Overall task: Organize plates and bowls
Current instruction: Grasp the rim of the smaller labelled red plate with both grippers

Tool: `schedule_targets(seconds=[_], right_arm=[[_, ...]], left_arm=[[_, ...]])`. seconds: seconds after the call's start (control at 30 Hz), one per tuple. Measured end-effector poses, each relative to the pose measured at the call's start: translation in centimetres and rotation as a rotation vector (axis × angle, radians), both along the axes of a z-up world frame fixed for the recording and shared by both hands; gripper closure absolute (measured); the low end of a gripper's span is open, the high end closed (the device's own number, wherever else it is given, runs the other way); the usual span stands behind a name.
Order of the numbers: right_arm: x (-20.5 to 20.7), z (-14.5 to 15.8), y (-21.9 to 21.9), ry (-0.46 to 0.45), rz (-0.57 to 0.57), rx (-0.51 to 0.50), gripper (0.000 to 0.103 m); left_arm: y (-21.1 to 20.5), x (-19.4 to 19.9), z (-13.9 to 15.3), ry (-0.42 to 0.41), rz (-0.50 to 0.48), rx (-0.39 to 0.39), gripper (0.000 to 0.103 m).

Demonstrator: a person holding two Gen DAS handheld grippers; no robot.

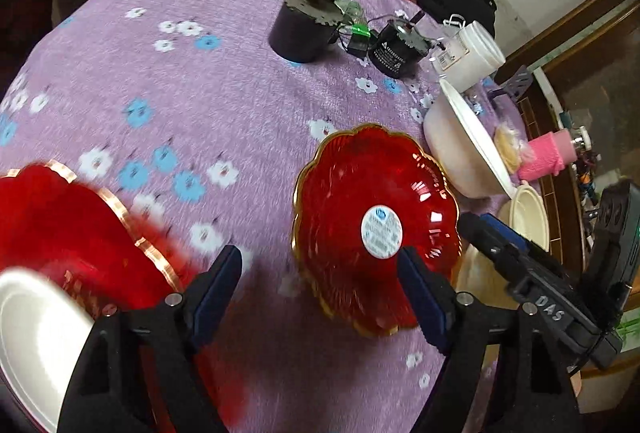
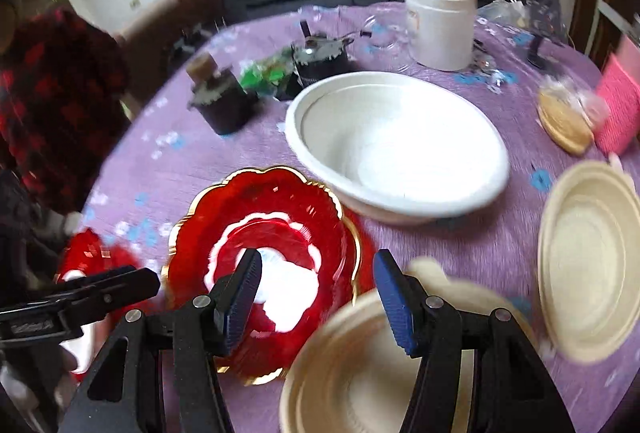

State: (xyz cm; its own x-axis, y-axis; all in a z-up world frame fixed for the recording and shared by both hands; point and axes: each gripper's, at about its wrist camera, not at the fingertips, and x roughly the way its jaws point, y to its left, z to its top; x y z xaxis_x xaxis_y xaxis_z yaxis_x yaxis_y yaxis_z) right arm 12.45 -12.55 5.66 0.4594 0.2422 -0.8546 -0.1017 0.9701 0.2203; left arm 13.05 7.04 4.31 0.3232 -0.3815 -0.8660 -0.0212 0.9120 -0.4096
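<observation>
Both claws gape wide and empty. The left gripper (image 1: 320,265) hovers beside the red plate (image 1: 376,229); the right gripper (image 2: 316,273) hangs over it. White bowl (image 2: 396,149) sits just behind the red plate, a cream plate (image 2: 588,261) to its right.

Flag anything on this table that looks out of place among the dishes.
Two dark cylindrical motors with loose wires sit on the purple floral tablecloth, behind the scalloped red glass plate. They are hardware, not tableware.
</observation>
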Motion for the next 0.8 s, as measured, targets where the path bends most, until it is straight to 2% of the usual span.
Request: schedule_targets(seconds=[0.07,0.23,0.33,0.4,0.47,0.5,0.6,0.7,0.8], right_arm=[[1.1,-0.7,0.6,0.024,0.022,-0.025,0.041],[2.8,-2.6,1.5,0.074,0.042,-0.106,0.041],[2.9,-3.1,1.6,0.084,0.048,-0.133,0.041],[2.8,-3.1,1.7,0.080,0.056,-0.132,0.049],[2.8,-3.4,2.0,0.092,0.066,-0.150,0.067],[2.9,-3.5,2.3,0.086,0.071,-0.174,0.070],[2.8,-3.5,2.3,0.078,0.066,-0.162,0.073],[2.8,-3.1,1.8,0.065,0.042,-0.109,0.077],[2.6,-2.2,1.5,0.043,0.024,-0.068,0.079]], left_arm=[[-0.4,0.7,-0.5,0.016,-0.011,0.001,0.025],[-1.8,1.9,-1.3,0.009,-0.063,0.098,0.025],[-2.5,2.6,-1.9,0.040,-0.097,0.130,0.025],[-3.5,2.9,-2.4,0.056,-0.160,0.166,0.027],[-4.2,3.2,-2.7,0.060,-0.196,0.204,0.032],[-4.4,3.1,-2.6,0.052,-0.209,0.214,0.036],[-4.7,2.8,-2.2,0.042,-0.225,0.235,0.038],[-4.1,2.4,-1.8,0.032,-0.220,0.211,0.038],[-3.2,2.0,-0.9,0.026,-0.201,0.149,0.038]])
